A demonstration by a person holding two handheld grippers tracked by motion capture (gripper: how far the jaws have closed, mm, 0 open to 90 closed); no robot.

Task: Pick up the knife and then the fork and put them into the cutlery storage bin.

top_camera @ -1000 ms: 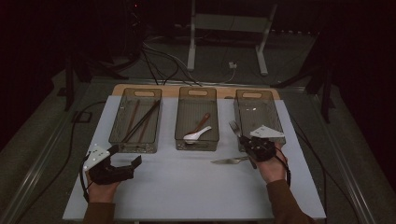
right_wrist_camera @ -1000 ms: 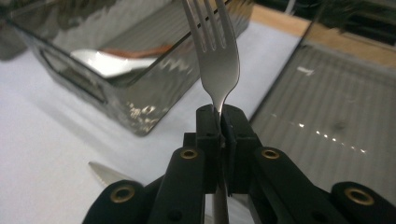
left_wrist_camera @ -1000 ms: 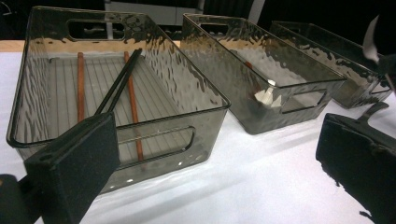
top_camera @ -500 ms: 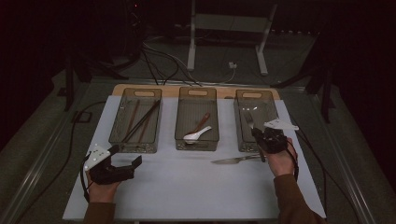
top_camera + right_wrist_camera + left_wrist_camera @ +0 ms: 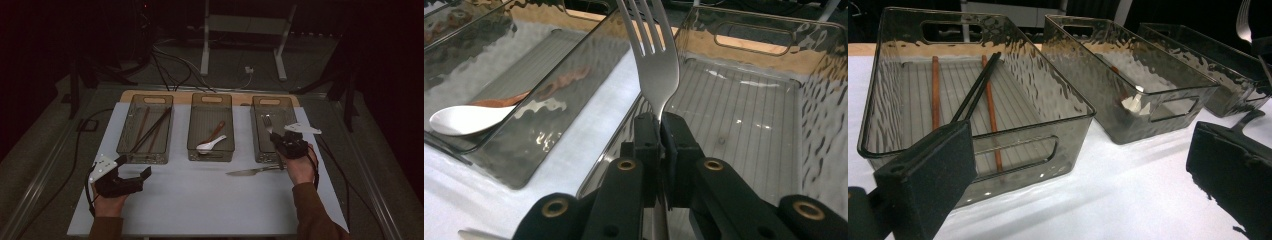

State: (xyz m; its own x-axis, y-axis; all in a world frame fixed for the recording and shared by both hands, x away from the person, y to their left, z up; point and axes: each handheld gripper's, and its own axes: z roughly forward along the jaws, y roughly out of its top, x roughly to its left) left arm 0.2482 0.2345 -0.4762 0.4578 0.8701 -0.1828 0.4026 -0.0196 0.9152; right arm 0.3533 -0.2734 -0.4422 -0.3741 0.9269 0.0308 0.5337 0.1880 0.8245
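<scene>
My right gripper (image 5: 278, 141) (image 5: 661, 131) is shut on a metal fork (image 5: 652, 60) (image 5: 268, 123), tines pointing away, held over the near end of the right clear bin (image 5: 272, 102) (image 5: 774, 37). A metal knife (image 5: 252, 171) lies on the white mat just in front of that bin, beside my right hand. My left gripper (image 5: 134, 167) (image 5: 1083, 165) rests open near the front left of the mat, its jaws wide apart with nothing between them, facing the left bin (image 5: 973, 80) (image 5: 145, 100), which holds chopsticks (image 5: 979, 87) (image 5: 152, 129).
The middle bin (image 5: 212, 100) (image 5: 1128, 75) holds a white spoon (image 5: 210, 145) (image 5: 466, 120) and a brown wooden spoon (image 5: 216, 131). A wooden board (image 5: 130, 94) lies under the bins' far ends. Cables and stand legs lie on the floor beyond the table.
My right gripper has carried the fork up and away from the mat, from near the knife to over the right bin. The left gripper has stayed put.
</scene>
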